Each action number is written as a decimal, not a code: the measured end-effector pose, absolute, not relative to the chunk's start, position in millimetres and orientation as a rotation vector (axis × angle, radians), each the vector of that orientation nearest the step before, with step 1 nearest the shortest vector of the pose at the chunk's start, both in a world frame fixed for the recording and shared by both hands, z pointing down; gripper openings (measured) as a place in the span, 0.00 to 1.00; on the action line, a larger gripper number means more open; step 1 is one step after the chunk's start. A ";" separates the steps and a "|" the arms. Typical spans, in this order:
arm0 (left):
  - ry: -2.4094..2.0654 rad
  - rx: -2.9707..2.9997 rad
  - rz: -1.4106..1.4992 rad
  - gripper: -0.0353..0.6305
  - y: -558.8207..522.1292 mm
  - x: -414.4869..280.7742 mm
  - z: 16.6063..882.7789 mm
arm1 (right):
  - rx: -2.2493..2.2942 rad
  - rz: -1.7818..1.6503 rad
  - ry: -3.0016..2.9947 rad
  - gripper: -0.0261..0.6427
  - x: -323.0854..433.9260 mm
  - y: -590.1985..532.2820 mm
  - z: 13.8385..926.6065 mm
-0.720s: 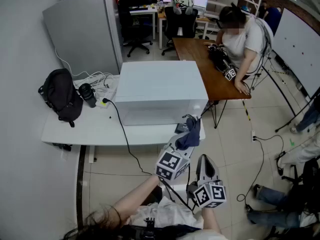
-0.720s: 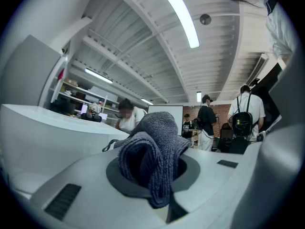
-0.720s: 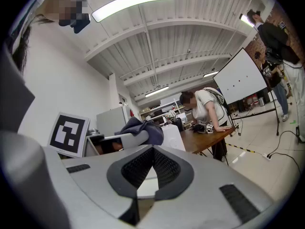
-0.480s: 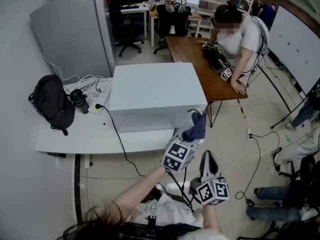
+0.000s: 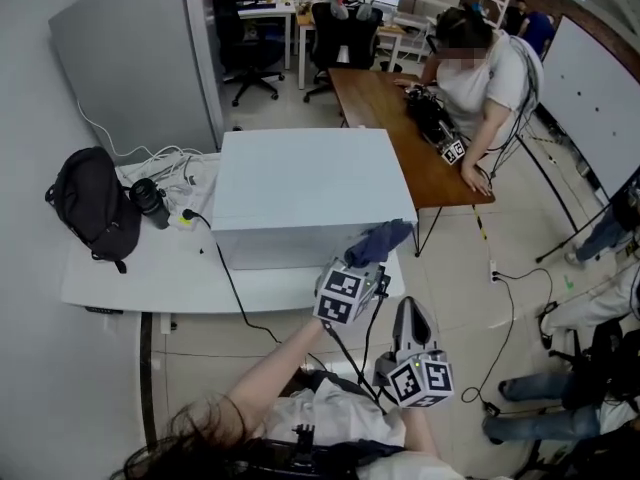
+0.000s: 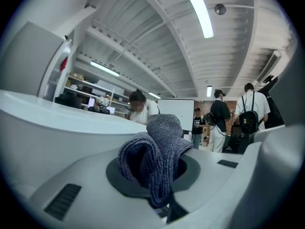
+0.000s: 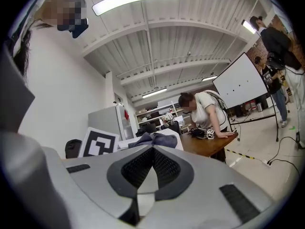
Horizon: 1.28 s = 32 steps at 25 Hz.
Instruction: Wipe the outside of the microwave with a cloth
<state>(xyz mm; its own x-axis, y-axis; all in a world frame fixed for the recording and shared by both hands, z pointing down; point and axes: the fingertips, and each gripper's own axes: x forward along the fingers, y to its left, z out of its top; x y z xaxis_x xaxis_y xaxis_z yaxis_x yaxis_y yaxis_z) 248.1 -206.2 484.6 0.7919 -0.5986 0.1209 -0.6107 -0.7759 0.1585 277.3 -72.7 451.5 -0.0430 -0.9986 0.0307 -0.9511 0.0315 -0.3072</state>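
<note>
Cloth (image 5: 380, 240) poised at microwave (image 5: 300, 183) corner.
We are noting left tongs (image 5: 363, 262) clamping the cloth at the microwave's front-right top corner, apparently ready to wipe; right tongs (image 5: 411, 310), closed and empty, are hanging clear.

Cloth (image 5: 378, 241) in left tongs (image 5: 360, 261), at microwave (image 5: 300, 183) corner

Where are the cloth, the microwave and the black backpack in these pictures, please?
cloth (image 5: 378, 241): head view, middle of its bunched folds.
microwave (image 5: 300, 178): head view, middle of its top panel.
backpack (image 5: 88, 206): head view, its main body.
</note>
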 end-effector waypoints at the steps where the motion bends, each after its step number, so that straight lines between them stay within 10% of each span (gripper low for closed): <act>1: -1.010 2.769 0.083 0.13 -210.7 229.2 489.5 | -2.019 -0.367 2.121 0.06 276.3 -76.8 451.5; 19: -1.939 2.144 0.011 0.13 -211.5 -108.8 526.0 | -1.739 -0.481 2.337 0.06 216.0 -124.8 461.3; 32: -0.844 2.695 -0.001 0.13 -155.9 219.9 516.6 | -1.975 -0.500 2.181 0.06 290.1 -91.1 477.6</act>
